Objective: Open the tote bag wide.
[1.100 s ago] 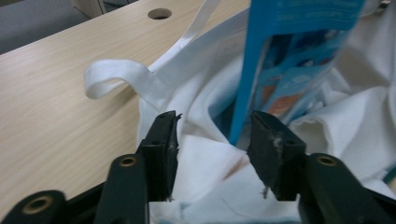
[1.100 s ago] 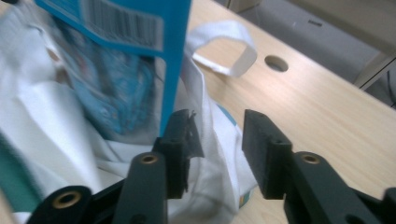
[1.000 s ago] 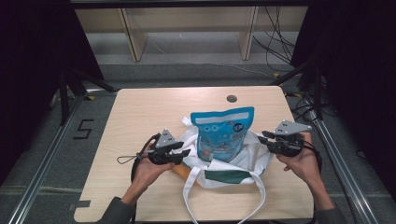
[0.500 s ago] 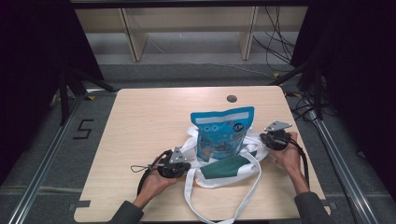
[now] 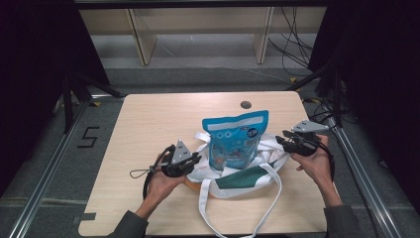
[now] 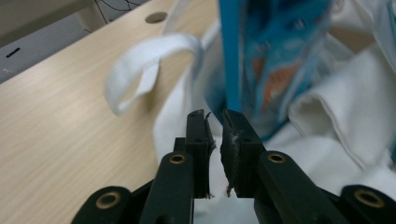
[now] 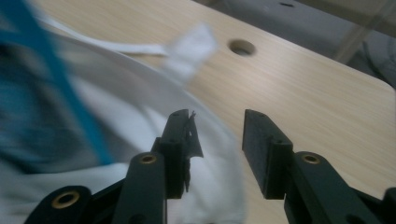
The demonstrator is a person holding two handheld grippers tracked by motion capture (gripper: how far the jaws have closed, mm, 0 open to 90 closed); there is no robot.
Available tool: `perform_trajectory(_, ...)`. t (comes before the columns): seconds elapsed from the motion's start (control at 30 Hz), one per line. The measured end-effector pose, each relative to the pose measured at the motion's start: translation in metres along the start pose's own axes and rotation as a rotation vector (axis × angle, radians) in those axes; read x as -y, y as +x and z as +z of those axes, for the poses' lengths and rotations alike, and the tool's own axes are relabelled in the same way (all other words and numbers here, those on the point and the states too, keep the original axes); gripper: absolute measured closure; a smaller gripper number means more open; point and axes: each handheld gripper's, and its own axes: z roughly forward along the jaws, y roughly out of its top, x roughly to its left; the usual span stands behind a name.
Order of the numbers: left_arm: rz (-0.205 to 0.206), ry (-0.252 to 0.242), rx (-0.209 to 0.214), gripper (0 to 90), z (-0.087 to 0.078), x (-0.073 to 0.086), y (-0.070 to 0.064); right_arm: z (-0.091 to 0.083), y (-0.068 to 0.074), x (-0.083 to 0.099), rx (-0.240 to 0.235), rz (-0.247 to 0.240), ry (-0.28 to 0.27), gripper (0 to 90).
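Observation:
A blue stand-up pouch (image 5: pixel 235 141) stands upright in a slumped white tote bag (image 5: pixel 270 148) at the middle of the table. A dark green flat piece (image 5: pixel 242 178) lies on the bag's front. My left gripper (image 5: pixel 198 158) is at the bag's left edge. In the left gripper view its jaws (image 6: pixel 214 116) stand a narrow slit apart with nothing between them, the pouch (image 6: pixel 275 56) and white cloth (image 6: pixel 345 107) just beyond. My right gripper (image 5: pixel 278 140) is at the bag's right edge, open (image 7: pixel 217 116), over blurred white cloth (image 7: pixel 140 107).
The wooden table (image 5: pixel 158 119) has a round cable hole (image 5: pixel 245 104) at its far edge. The bag's long white straps (image 5: pixel 237 218) loop toward the near edge; another handle loop (image 6: pixel 140 65) arches at the bag's left. Shelving and cables lie beyond the table.
The bag's sides have dropped, baring more of the pouch. My left gripper dipped toward the near edge, then returned to the bag's left edge. My right gripper moved inward and stayed there.

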Motion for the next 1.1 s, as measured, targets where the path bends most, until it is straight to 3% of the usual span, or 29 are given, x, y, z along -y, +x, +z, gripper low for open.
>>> perform_trajectory(0.07, -0.011, -0.005, 0.001, 81.7, 0.007, -0.005, 0.007, -0.011, 0.014, -0.003, -0.075, -0.006, -0.014, 66.5)
perform_trajectory(0.1, -0.035, 0.002, 0.001, 82.7, 0.011, -0.006, 0.009, -0.016, 0.027, -0.004, -0.120, -0.024, 0.018, 67.6)
perform_trajectory(0.17, -0.004, 0.017, -0.009, 84.5, 0.019, -0.008, 0.014, -0.014, 0.044, -0.002, -0.165, -0.085, 0.048, 73.5)
perform_trajectory(0.27, 0.009, 0.053, -0.027, 85.5, 0.033, -0.009, 0.016, -0.008, 0.063, 0.004, -0.225, -0.157, 0.117, 84.8)
perform_trajectory(0.33, -0.013, 0.057, -0.034, 85.9, 0.040, -0.008, 0.023, -0.004, 0.068, 0.009, -0.243, -0.175, 0.175, 88.3)
perform_trajectory(0.4, -0.026, 0.062, -0.043, 85.8, 0.048, -0.007, 0.032, -0.004, 0.070, 0.016, -0.256, -0.181, 0.187, 89.5)
perform_trajectory(0.5, -0.082, 0.055, -0.038, 85.8, 0.057, -0.002, 0.042, -0.013, 0.074, 0.026, -0.261, -0.189, 0.200, 89.7)
perform_trajectory(0.6, -0.093, 0.079, -0.034, 85.6, 0.062, 0.003, 0.048, -0.021, 0.079, 0.039, -0.259, -0.208, 0.210, 90.0)
perform_trajectory(0.7, -0.113, 0.092, -0.026, 85.4, 0.069, 0.009, 0.048, -0.023, 0.084, 0.054, -0.261, -0.216, 0.226, 90.0)
perform_trajectory(0.77, -0.076, 0.119, -0.030, 85.3, 0.075, 0.015, 0.047, -0.018, 0.087, 0.064, -0.254, -0.212, 0.247, 90.0)
perform_trajectory(0.83, -0.086, 0.127, -0.032, 85.3, 0.081, 0.023, 0.045, -0.011, 0.087, 0.070, -0.241, -0.201, 0.249, 90.0)
perform_trajectory(0.87, -0.114, 0.124, -0.017, 85.2, 0.083, 0.027, 0.047, -0.011, 0.086, 0.070, -0.247, -0.198, 0.251, 90.0)
perform_trajectory(0.93, -0.143, 0.116, -0.021, 85.2, 0.083, 0.027, 0.048, -0.009, 0.085, 0.071, -0.242, -0.190, 0.237, 90.0)
perform_trajectory(1.03, -0.107, 0.127, -0.044, 84.9, 0.078, 0.020, 0.045, -0.011, 0.086, 0.070, -0.243, -0.202, 0.247, 90.0)
perform_trajectory(1.07, -0.138, 0.105, -0.042, 84.5, 0.076, 0.018, 0.043, -0.011, 0.085, 0.067, -0.242, -0.203, 0.245, 89.9)
perform_trajectory(1.1, -0.129, 0.100, -0.042, 83.5, 0.072, 0.014, 0.042, -0.012, 0.086, 0.065, -0.237, -0.198, 0.242, 88.0)
